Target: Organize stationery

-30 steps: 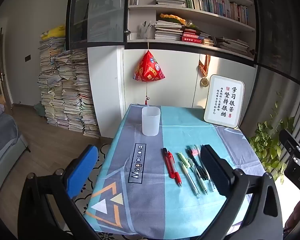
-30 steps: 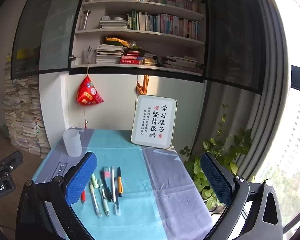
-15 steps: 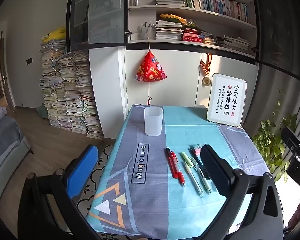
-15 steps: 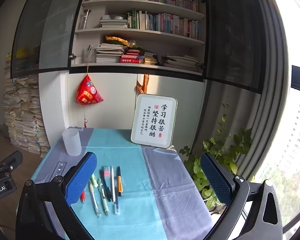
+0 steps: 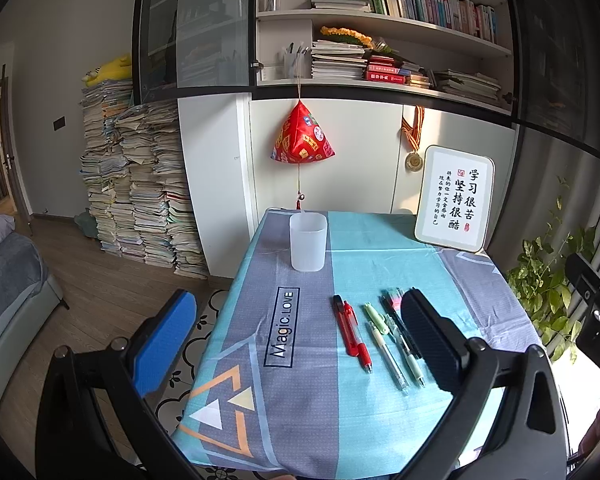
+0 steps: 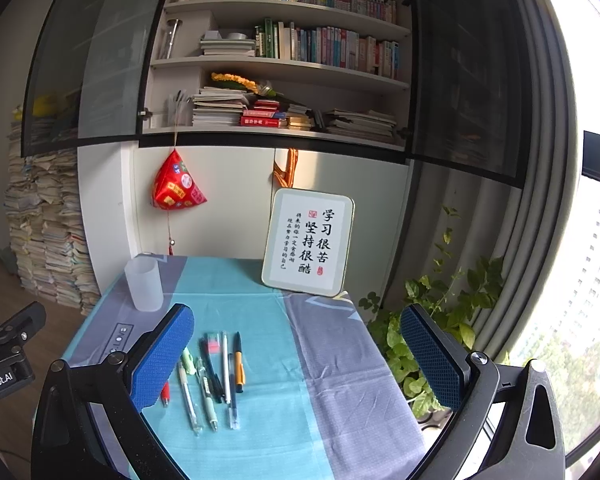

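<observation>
Several pens lie in a row on the blue and grey tablecloth [image 5: 308, 380]: a red pen [image 5: 352, 332] at the left, then green pens [image 5: 384, 344] and dark ones, partly hidden by my left gripper's right finger. In the right wrist view the row [image 6: 216, 372] includes an orange and black pen [image 6: 239, 364]. A frosted plastic cup [image 5: 308, 242] stands upright and empty at the table's far left; it also shows in the right wrist view [image 6: 143, 285]. My left gripper [image 5: 300, 344] and my right gripper [image 6: 300, 356] are open, empty, above the table's near side.
A framed calligraphy sign [image 5: 454, 198] leans at the table's back right. A red pyramid ornament [image 5: 302, 136] hangs from the cabinet behind. Stacks of papers [image 5: 136, 184] stand on the floor to the left. A potted plant [image 6: 432, 320] is beside the table's right edge.
Both grippers stay open. The left wrist view has shifted slightly, with the table drifting a little right and lower; the right view is almost unchanged.
</observation>
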Tool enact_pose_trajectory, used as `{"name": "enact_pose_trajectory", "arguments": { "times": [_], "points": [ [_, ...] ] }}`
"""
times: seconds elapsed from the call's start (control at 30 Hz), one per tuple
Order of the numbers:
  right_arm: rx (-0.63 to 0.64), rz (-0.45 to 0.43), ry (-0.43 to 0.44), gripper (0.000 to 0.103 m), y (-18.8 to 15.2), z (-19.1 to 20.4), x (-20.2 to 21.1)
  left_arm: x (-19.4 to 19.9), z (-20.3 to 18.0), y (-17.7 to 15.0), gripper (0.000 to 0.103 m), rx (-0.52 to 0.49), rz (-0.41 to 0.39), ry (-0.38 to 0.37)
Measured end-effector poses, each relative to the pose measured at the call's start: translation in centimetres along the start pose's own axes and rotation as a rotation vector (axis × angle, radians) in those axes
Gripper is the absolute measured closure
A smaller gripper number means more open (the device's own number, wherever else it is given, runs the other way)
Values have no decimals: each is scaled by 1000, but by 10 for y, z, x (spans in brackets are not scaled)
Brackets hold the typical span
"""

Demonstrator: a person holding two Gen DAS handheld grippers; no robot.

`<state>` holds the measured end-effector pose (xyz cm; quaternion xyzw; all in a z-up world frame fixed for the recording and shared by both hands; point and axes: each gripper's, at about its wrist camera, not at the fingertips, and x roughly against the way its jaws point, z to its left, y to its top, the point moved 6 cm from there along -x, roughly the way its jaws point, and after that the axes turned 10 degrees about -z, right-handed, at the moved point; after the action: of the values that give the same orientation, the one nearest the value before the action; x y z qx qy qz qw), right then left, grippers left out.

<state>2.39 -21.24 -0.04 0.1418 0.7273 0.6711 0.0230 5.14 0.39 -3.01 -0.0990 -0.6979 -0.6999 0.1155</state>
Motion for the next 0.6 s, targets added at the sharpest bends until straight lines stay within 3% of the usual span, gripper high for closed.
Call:
{"name": "enact_pose_trajectory", "arguments": {
  "times": [0.6],
  "points": [
    [0,-3,4,0,0,1,-1,-1,0,1,1,-3,-3,7]
  ]
}}
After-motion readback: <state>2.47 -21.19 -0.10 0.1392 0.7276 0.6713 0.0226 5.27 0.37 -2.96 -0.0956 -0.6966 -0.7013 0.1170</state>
